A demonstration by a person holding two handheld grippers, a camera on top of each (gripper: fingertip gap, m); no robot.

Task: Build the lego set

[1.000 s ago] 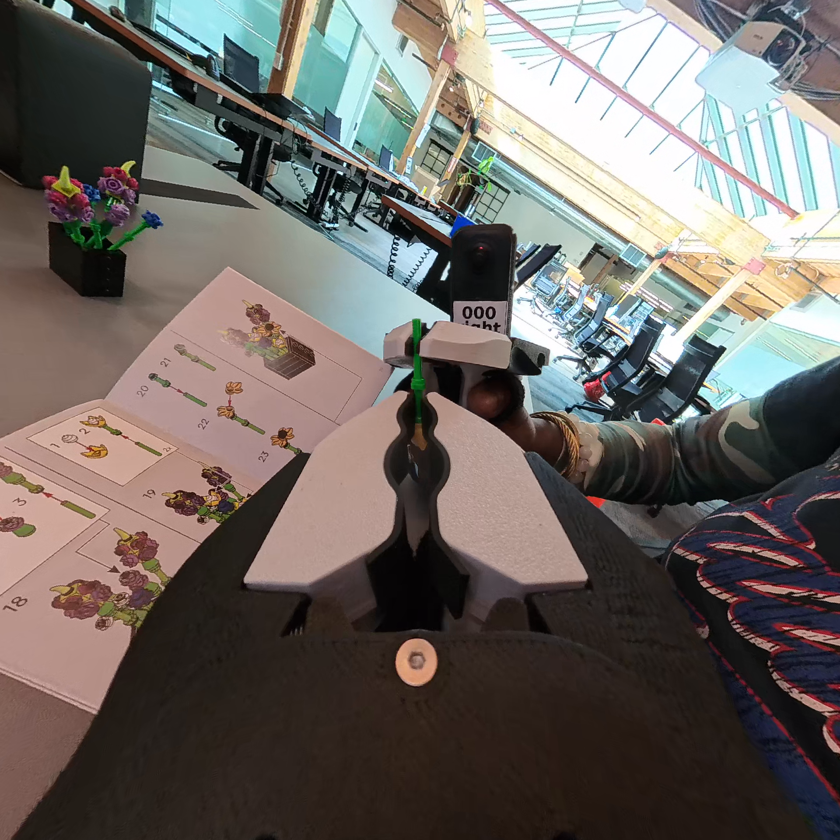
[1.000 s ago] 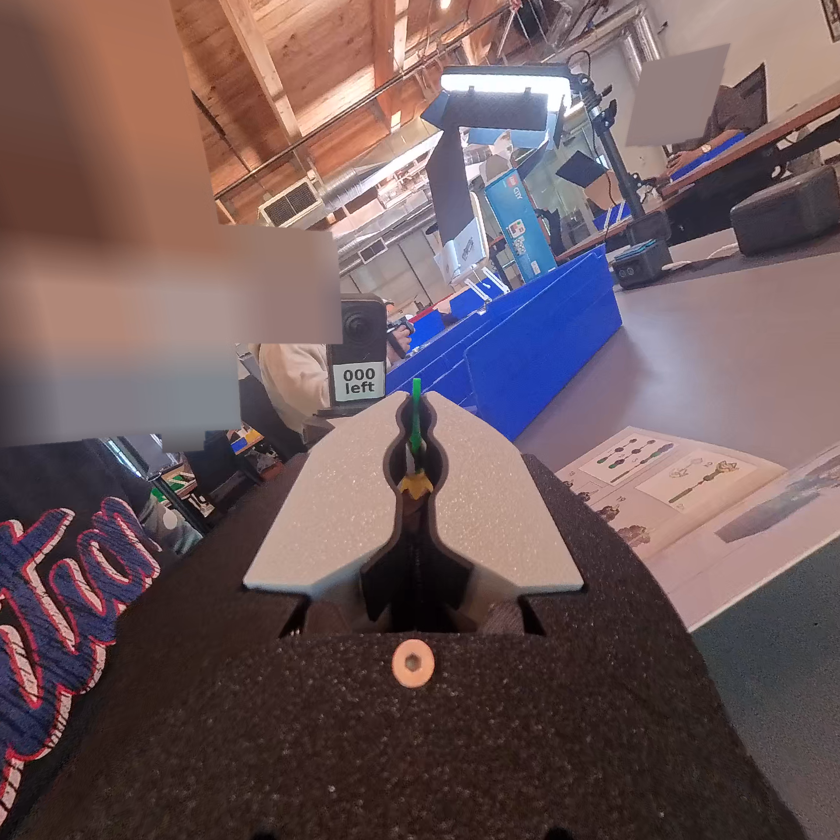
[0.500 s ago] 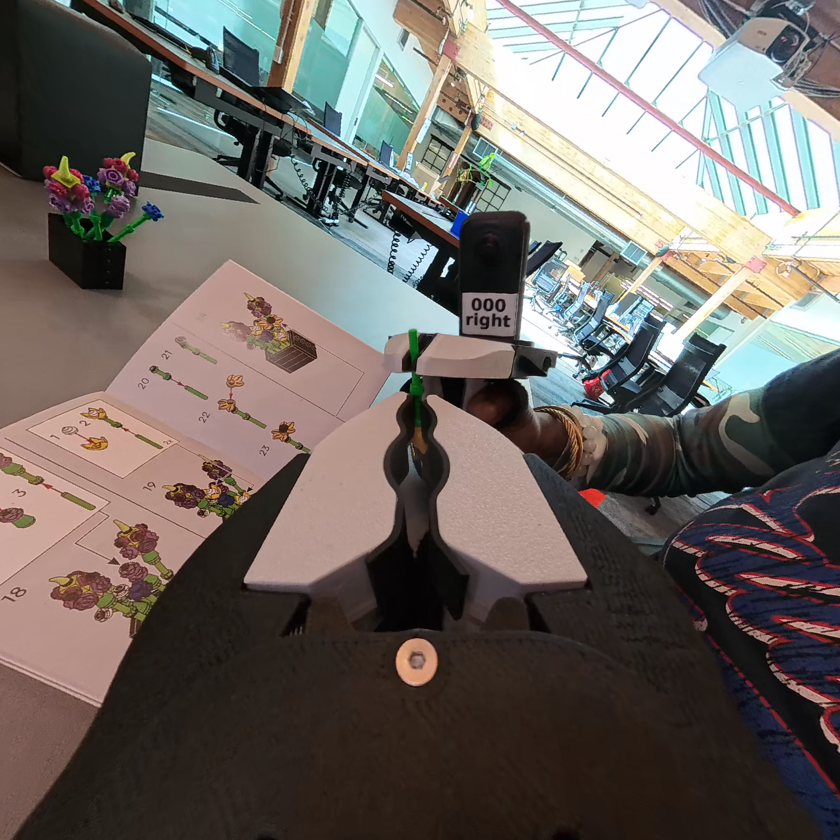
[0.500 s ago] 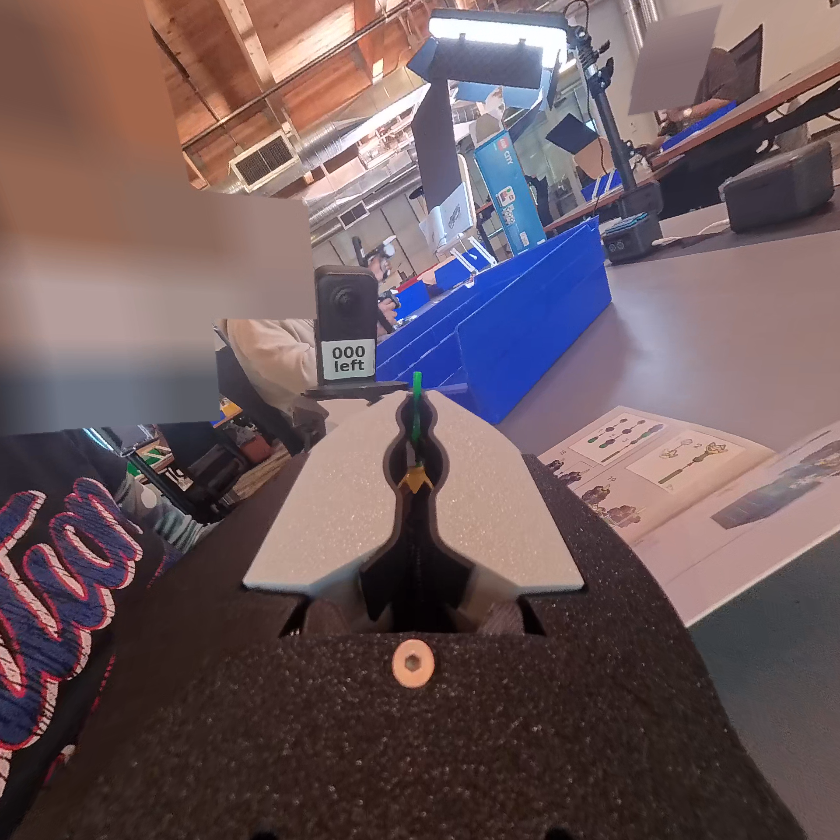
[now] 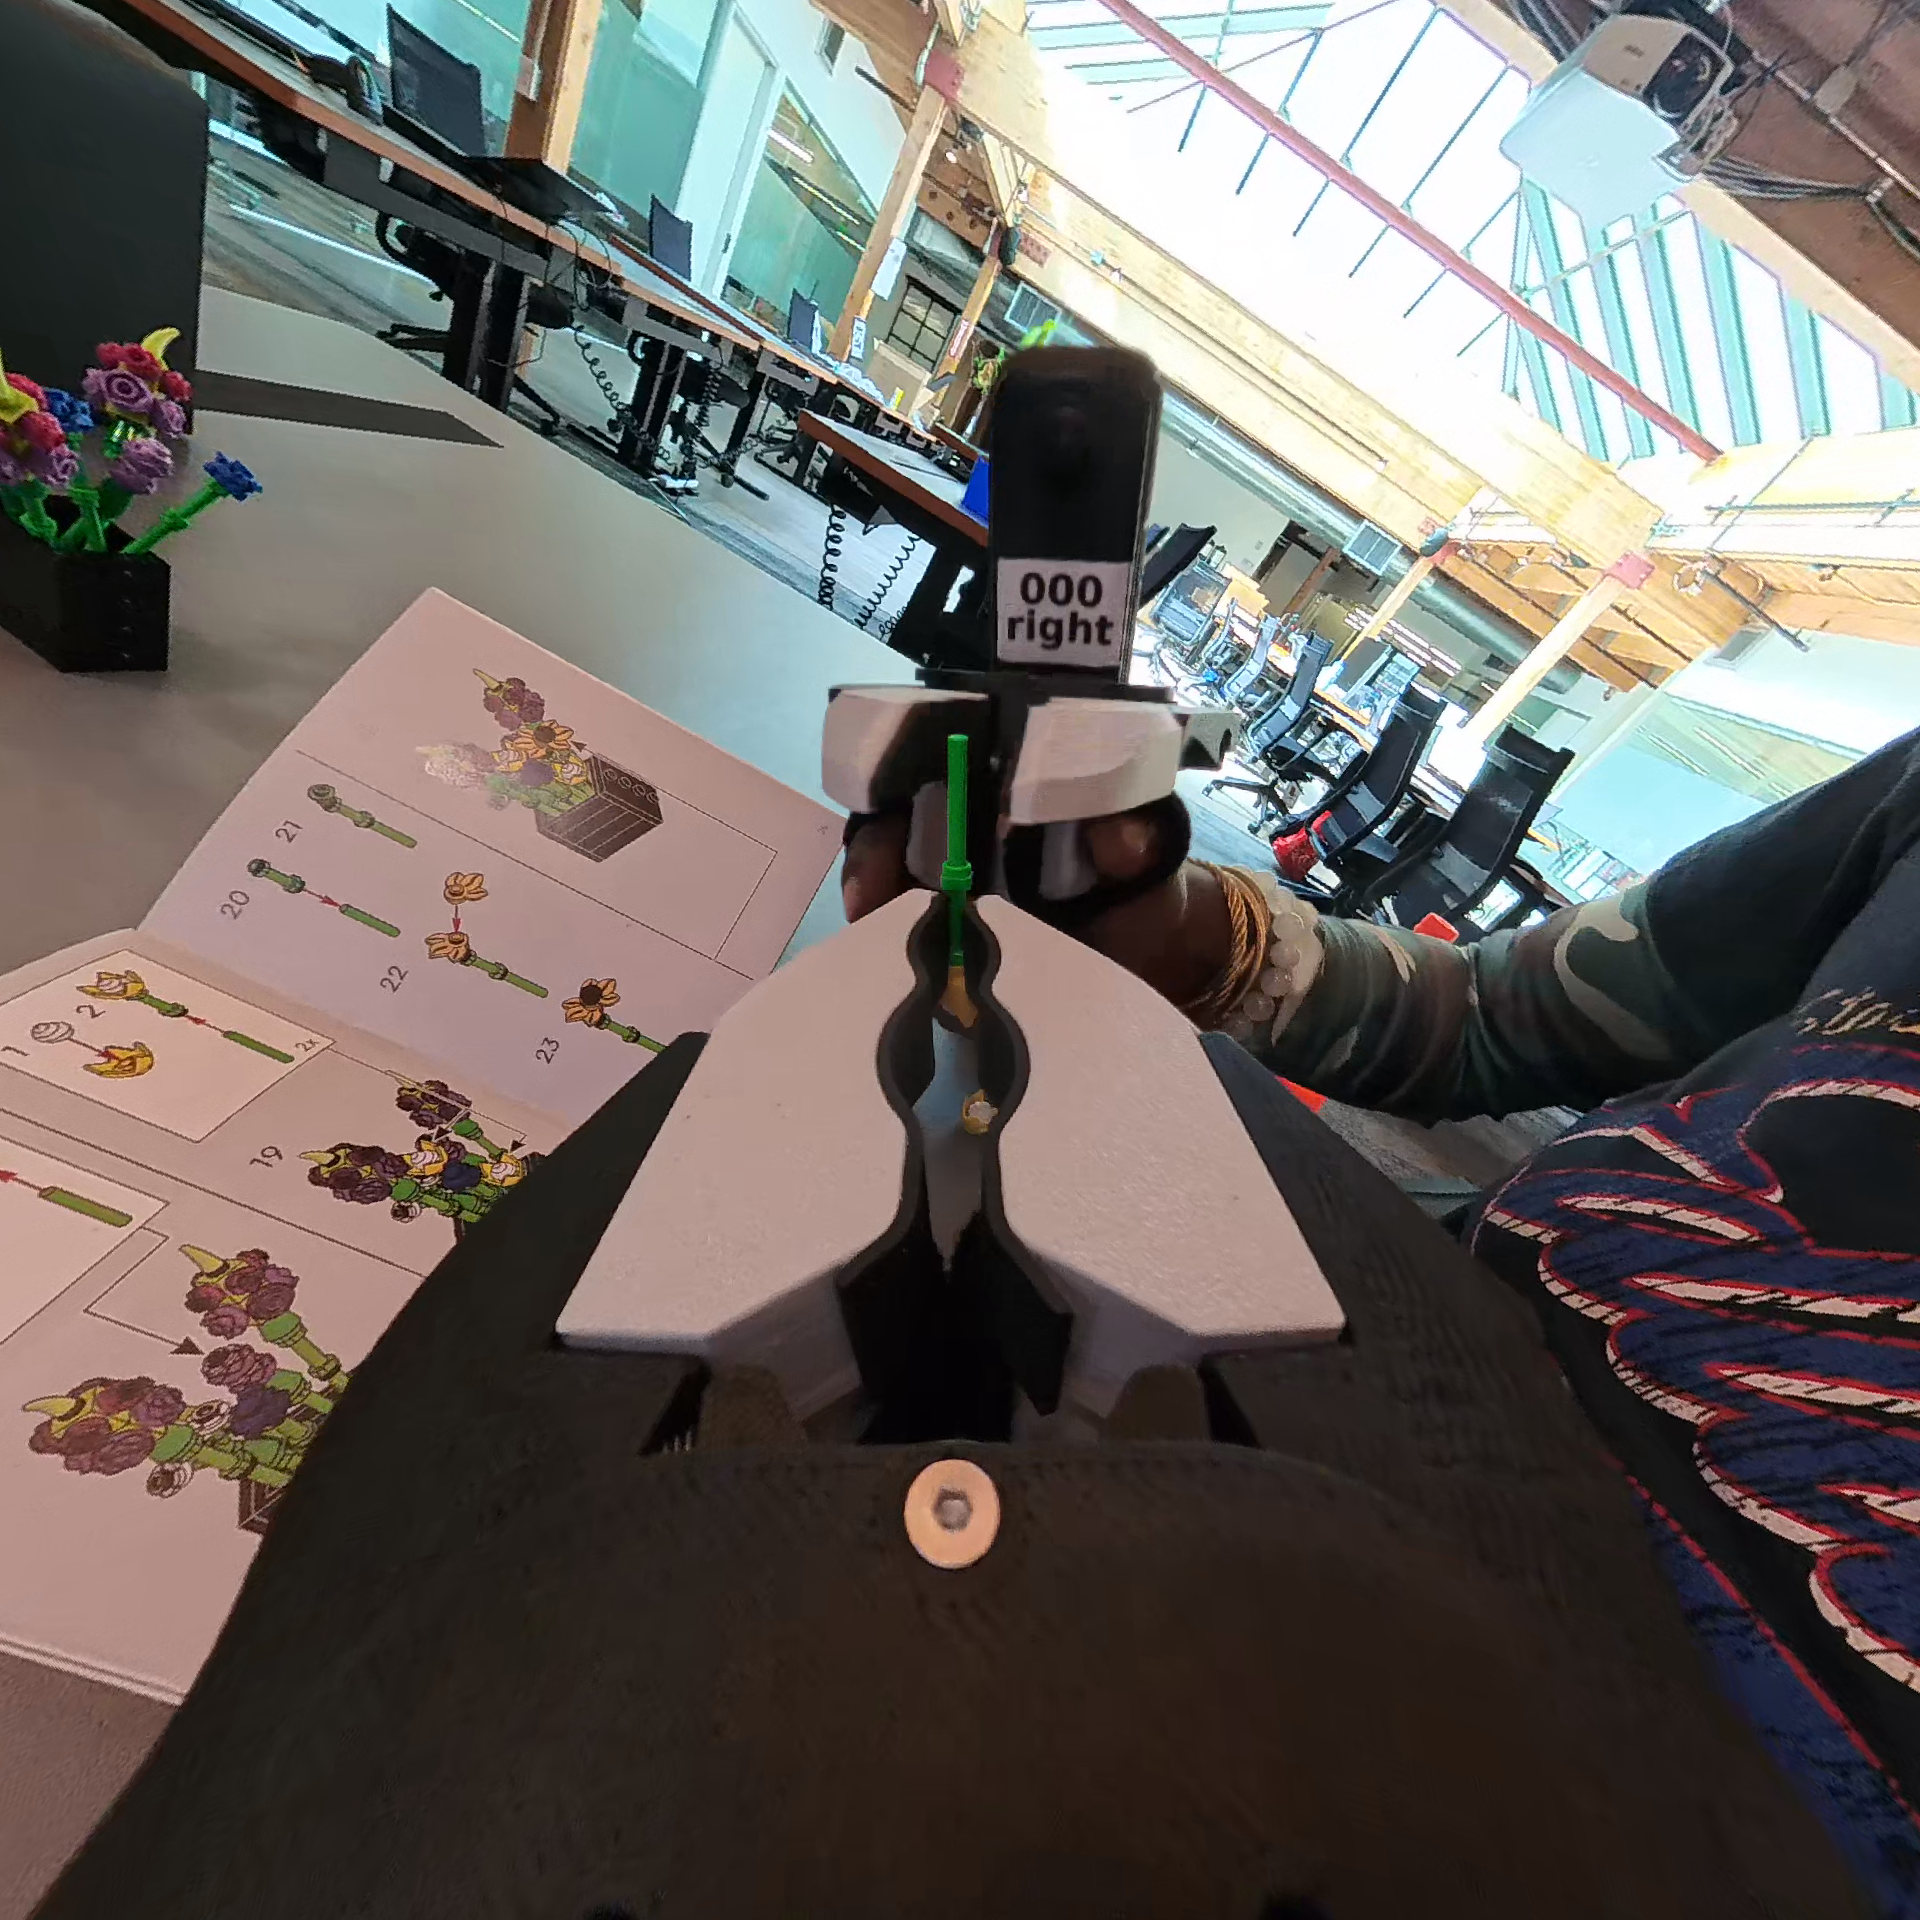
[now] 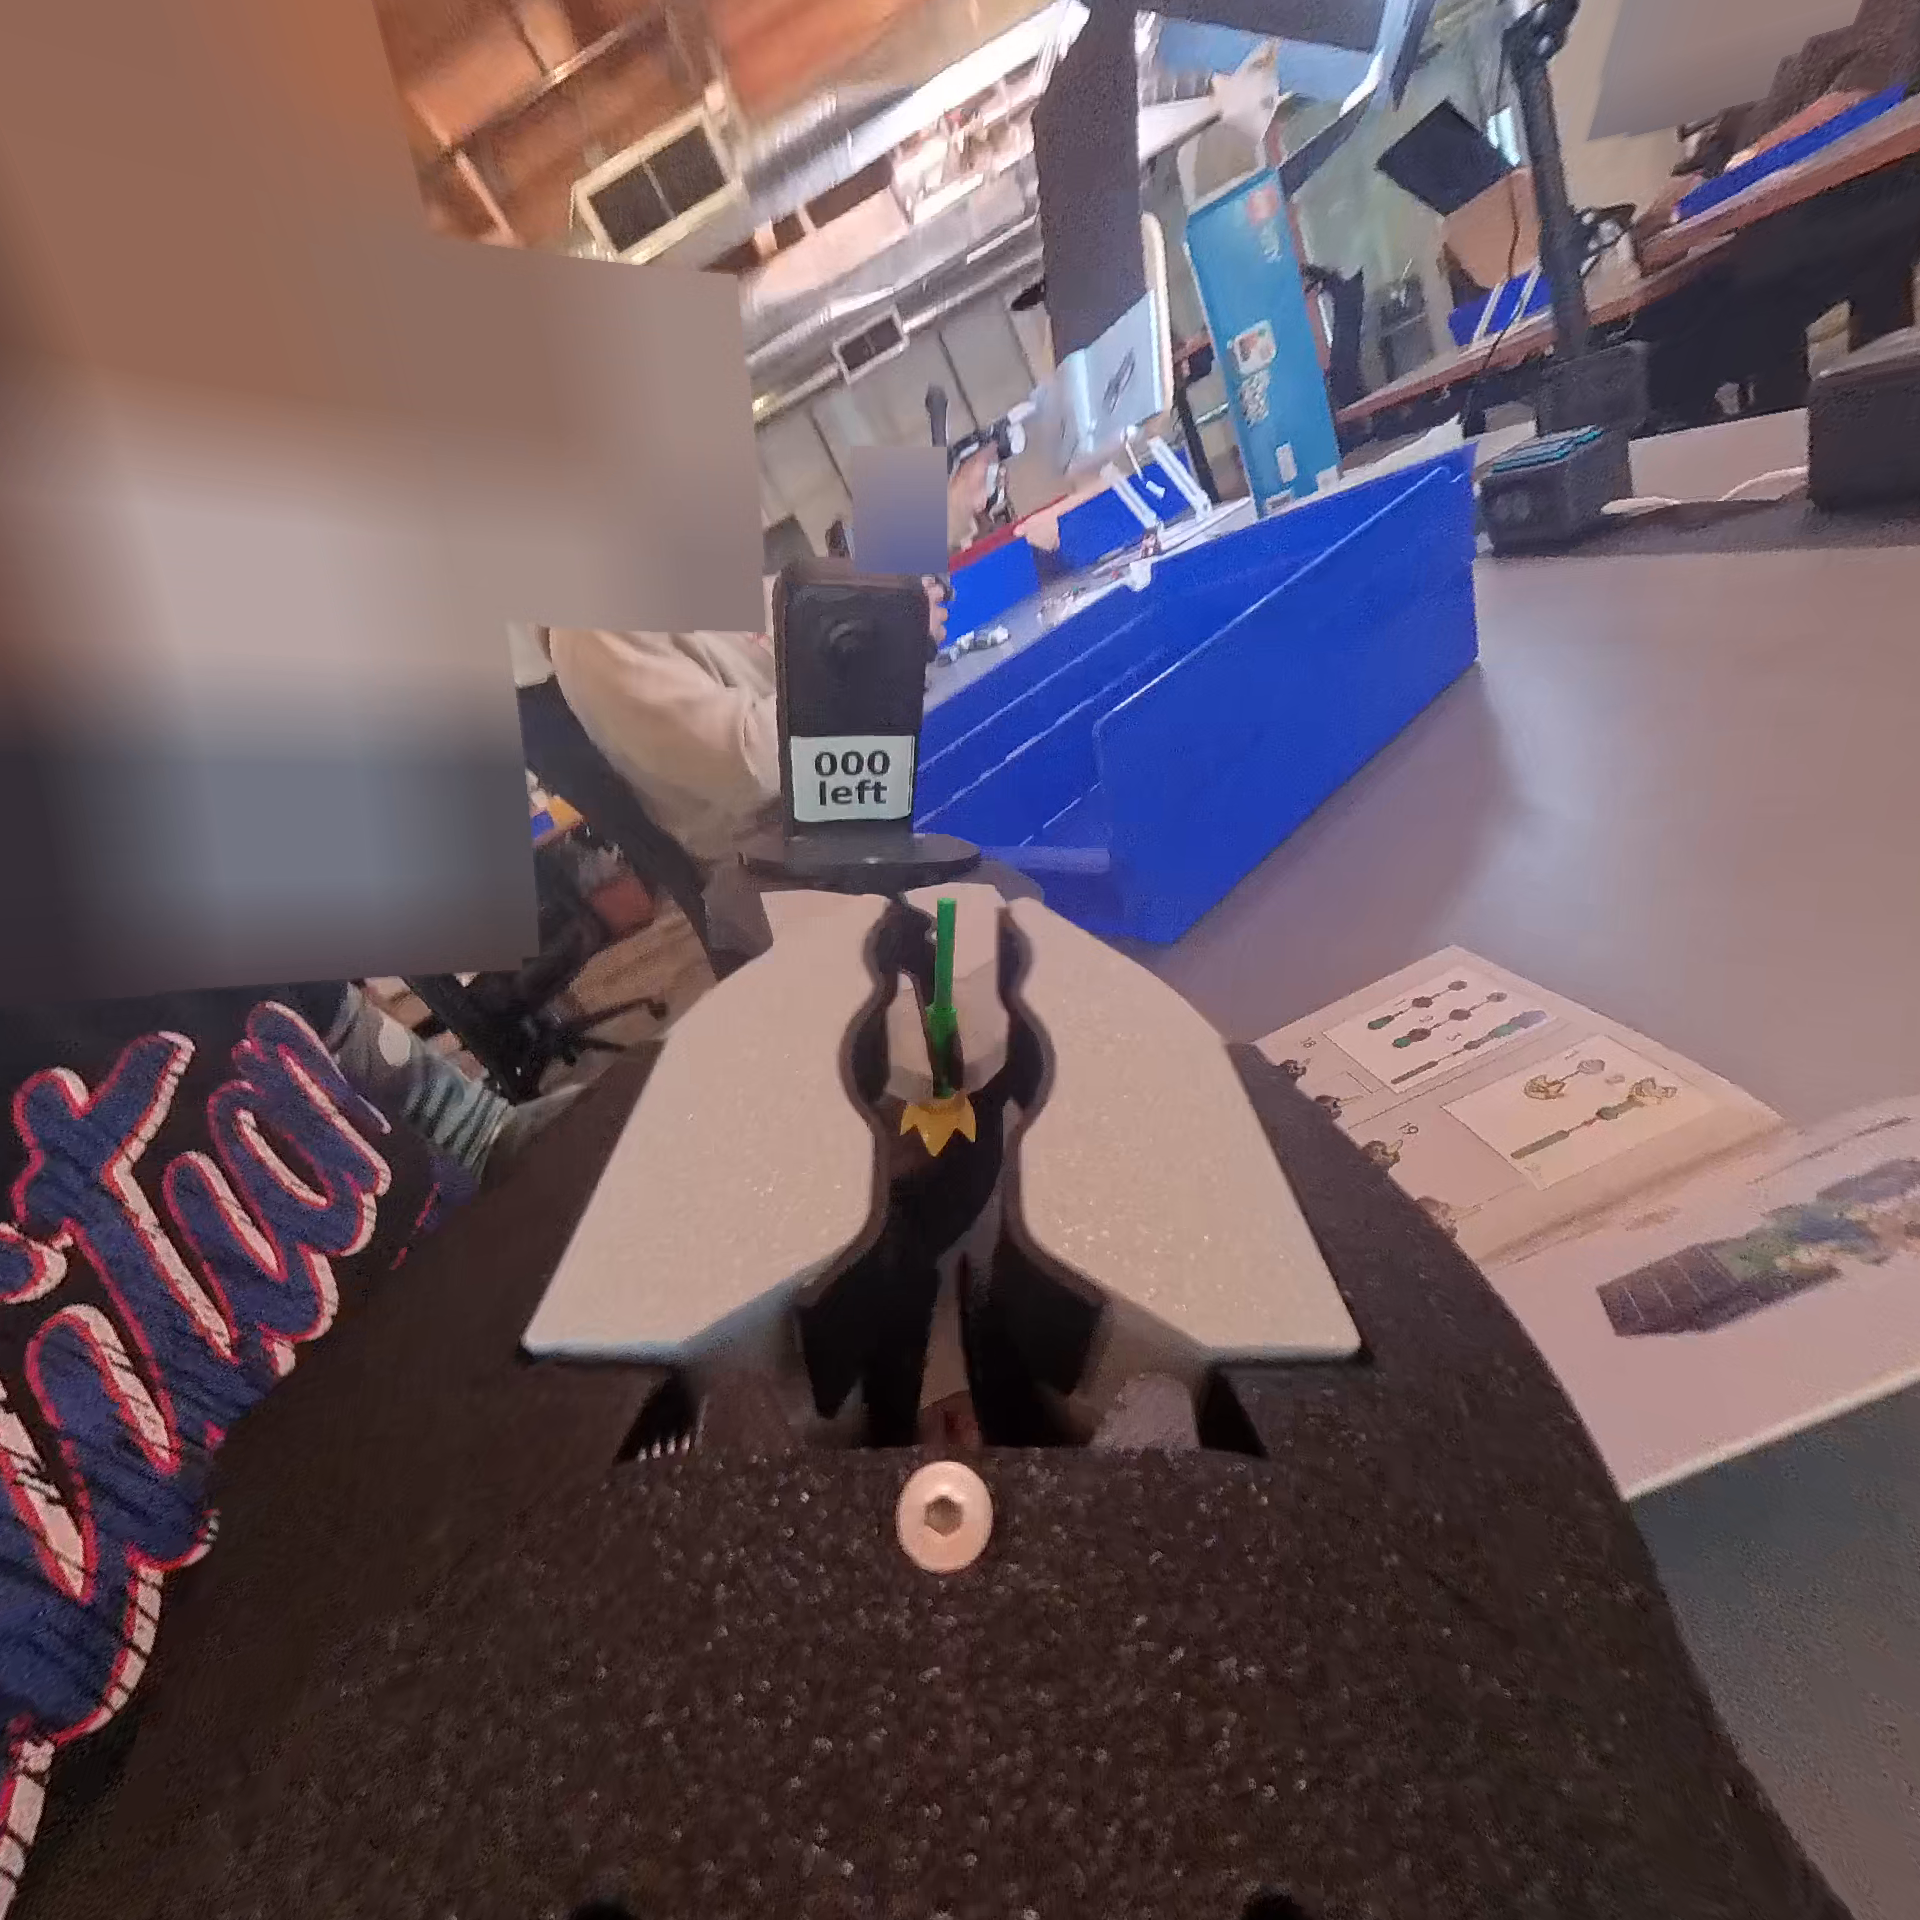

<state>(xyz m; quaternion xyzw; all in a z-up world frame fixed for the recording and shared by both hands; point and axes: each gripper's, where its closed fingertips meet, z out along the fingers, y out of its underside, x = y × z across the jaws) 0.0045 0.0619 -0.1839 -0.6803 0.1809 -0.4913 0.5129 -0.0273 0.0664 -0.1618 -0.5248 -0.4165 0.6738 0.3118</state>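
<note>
The green stem (image 5: 954,831) is held up in the air between both grippers, above the table (image 5: 520,561). The left gripper (image 5: 954,920) is shut tight on it. The right gripper (image 6: 940,935) is opened a little around its yellow flower piece (image 6: 937,1124). A flower is likely being built; next, the pieces probably need to be pushed together.

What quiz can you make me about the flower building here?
1. True or false: the left gripper fingers are shut on the thin green plastic stem.
2. Where does the brick flower bouquet in a black box stand? A) on the open paper instruction booklet B) on the grey table beyond it C) inside a drawer
3. Fill in: the right gripper fingers are ____.
Key: 1 true; 2 B; 3 open.
</note>
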